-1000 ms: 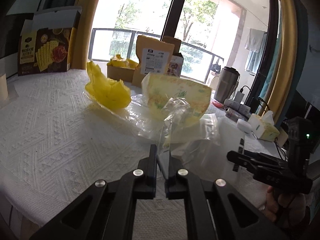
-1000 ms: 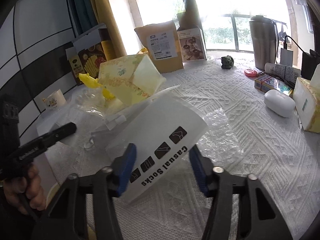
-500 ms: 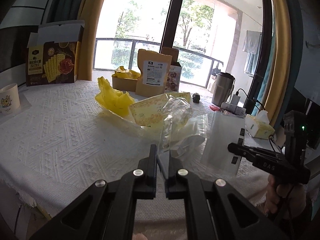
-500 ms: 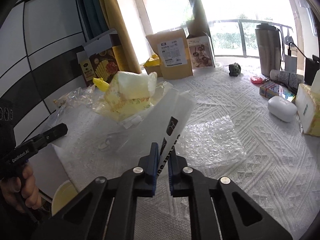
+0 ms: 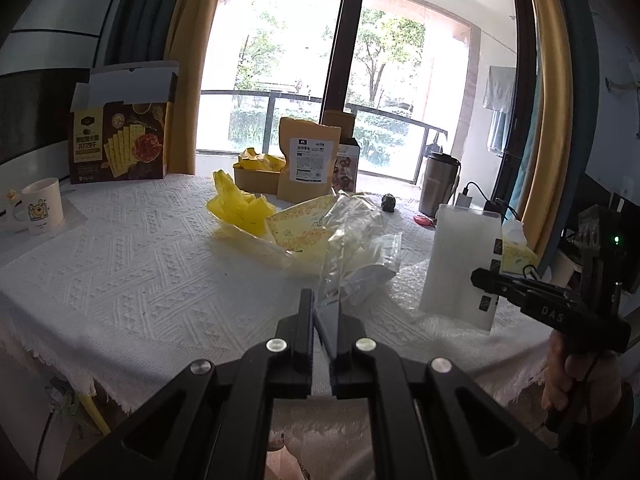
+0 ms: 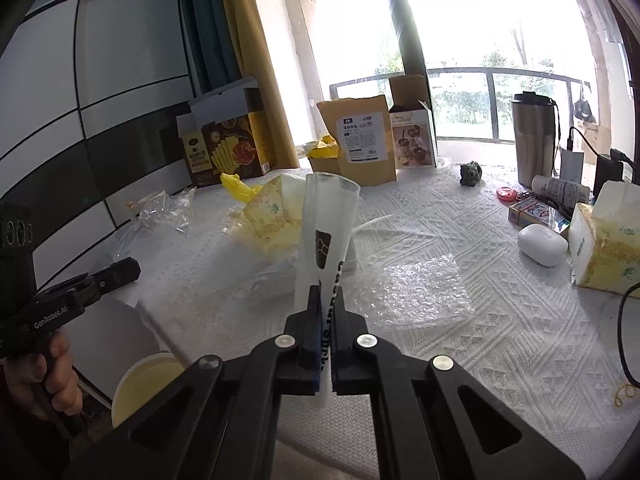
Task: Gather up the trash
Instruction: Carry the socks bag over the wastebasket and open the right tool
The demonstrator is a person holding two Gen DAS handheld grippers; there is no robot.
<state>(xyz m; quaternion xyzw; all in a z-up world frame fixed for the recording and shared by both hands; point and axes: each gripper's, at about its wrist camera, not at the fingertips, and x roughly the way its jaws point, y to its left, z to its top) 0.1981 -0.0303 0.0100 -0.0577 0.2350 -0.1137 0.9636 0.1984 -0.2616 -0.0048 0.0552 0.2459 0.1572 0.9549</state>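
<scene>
My left gripper point(image 5: 323, 308) is shut on a crumpled clear plastic wrapper point(image 5: 344, 240), lifted above the near table edge. My right gripper point(image 6: 327, 300) is shut on a white sock bag point(image 6: 326, 232) with black print, held upright; the bag also shows in the left wrist view point(image 5: 460, 264). More trash lies mid-table: a yellow plastic bag point(image 5: 240, 204), a yellow patterned wrapper point(image 5: 304, 228) and a bubble-wrap sheet point(image 6: 416, 288). A yellow-lined bin point(image 6: 144, 384) stands below the table's left edge.
A cracker box point(image 5: 120, 144), a mug point(image 5: 42, 206), a brown pouch point(image 5: 308, 164), a steel tumbler point(image 6: 534, 136), a tissue box point(image 6: 600, 256), a white case point(image 6: 542, 240) and cables stand on the white cloth point(image 5: 120, 264).
Both grippers have pulled back toward the near table edge. The right gripper went from open to shut on the sock bag and raised it upright. The left still holds the clear wrapper.
</scene>
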